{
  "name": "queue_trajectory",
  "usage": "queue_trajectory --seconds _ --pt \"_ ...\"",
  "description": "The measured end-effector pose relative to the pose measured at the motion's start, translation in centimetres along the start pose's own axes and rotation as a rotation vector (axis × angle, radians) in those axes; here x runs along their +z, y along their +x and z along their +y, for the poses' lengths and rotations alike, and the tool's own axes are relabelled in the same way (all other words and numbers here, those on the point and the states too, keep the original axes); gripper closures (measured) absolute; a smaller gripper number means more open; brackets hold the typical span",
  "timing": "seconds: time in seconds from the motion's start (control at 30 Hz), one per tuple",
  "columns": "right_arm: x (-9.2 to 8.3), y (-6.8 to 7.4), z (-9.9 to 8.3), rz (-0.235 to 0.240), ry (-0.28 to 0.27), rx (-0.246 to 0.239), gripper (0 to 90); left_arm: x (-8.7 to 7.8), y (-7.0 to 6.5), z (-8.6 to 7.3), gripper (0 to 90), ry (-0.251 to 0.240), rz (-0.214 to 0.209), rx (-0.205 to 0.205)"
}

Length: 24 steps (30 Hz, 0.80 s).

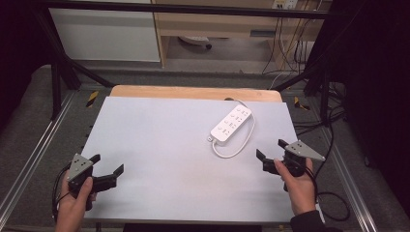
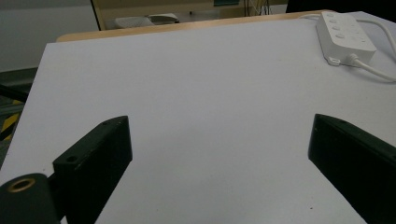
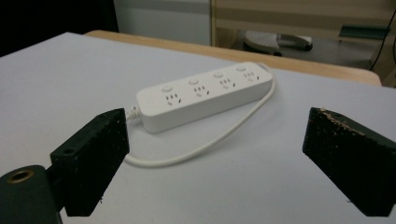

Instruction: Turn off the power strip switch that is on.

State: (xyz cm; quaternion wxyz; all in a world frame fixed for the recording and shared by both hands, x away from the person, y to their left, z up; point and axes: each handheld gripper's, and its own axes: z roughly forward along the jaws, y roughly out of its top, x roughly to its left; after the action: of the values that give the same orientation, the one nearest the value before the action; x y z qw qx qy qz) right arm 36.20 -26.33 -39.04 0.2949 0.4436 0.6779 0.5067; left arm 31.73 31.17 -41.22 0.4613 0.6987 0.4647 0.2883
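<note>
On the white table top, toward the far right part, lies a white power strip, flat, sockets facing up, set at a slant with one end pointing to the far edge. From the near end comes a white cable, curving in a loop on the near side and running back along the right side of the strip to the far edge. In the right gripper view, four sockets on the strip, each with a round button above, and the cable passing just in front of it on the table.

At the near right, the right gripper, held by the right hand, jaws wide apart, holding nothing, pointing toward the power strip but apart from it, not touching. In its own view, the right gripper with the strip seen between the two black jaws, farther off; some light crumbs or dust on the edge of one jaw.

At the near left corner, the left gripper, held by the left hand, also with jaws wide apart and holding nothing, well apart from the strip. In the left gripper view, the left gripper over bare white surface, with the power strip far in the upper right corner.

Beyond the white top, a wooden table edge, and behind it a grey floor.
</note>
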Motion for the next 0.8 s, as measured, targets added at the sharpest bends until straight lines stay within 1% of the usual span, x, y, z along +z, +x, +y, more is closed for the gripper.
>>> queue_trajectory --seconds 0.03,0.07,0.1,0.2,0.27,0.3,0.33,0.37,0.53,0.63,0.67,0.8 --pt "0.2 0.0 0.2 -0.011 -0.014 -0.001 7.2 0.0 0.0 0.0 6.2 0.001 0.001 0.0" --pt "0.2 0.0 0.2 -0.011 -0.014 -0.001 7.2 0.0 0.0 0.0 6.2 0.001 0.001 0.0" --pt "0.5 -0.1 0.8 -0.046 -0.048 -0.009 6.2 0.0 0.0 0.0 6.1 0.002 0.001 0.002" --pt "1.1 -0.2 1.6 -0.046 -0.064 -0.004 6.3 0.1 0.0 0.0 6.1 0.001 0.002 0.006" --pt "1.6 -0.2 2.2 -0.028 -0.053 -0.004 6.4 0.1 -0.1 0.0 6.1 0.004 0.001 0.006" --pt "1.6 -0.2 2.2 -0.028 -0.053 -0.004 6.4 0.2 -0.1 -0.1 6.1 0.006 -0.004 0.004" --pt "2.1 -0.2 2.8 -0.021 -0.041 -0.01 6.4 0.2 -0.1 -0.1 6.1 0.007 -0.005 0.003" --pt "2.4 -0.2 3.1 -0.01 -0.031 0.001 6.4 0.2 -0.1 -0.1 6.1 0.008 -0.005 0.004" --pt "3.7 -0.5 4.5 0.016 -0.015 0.024 5.4 0.2 0.0 -0.1 6.2 0.009 -0.003 0.003" --pt "4.1 -0.7 5.1 0.013 -0.01 0.017 5.3 0.2 -0.1 -0.1 6.1 0.013 -0.006 0.003" --pt "4.5 -0.8 5.6 0.01 -0.009 0.014 4.6 0.2 0.0 -0.1 6.2 0.012 -0.003 0.005" --pt "5.3 -0.9 6.6 0.007 -0.014 0.007 4.0 0.4 -0.1 -0.2 6.1 0.016 -0.008 0.003"
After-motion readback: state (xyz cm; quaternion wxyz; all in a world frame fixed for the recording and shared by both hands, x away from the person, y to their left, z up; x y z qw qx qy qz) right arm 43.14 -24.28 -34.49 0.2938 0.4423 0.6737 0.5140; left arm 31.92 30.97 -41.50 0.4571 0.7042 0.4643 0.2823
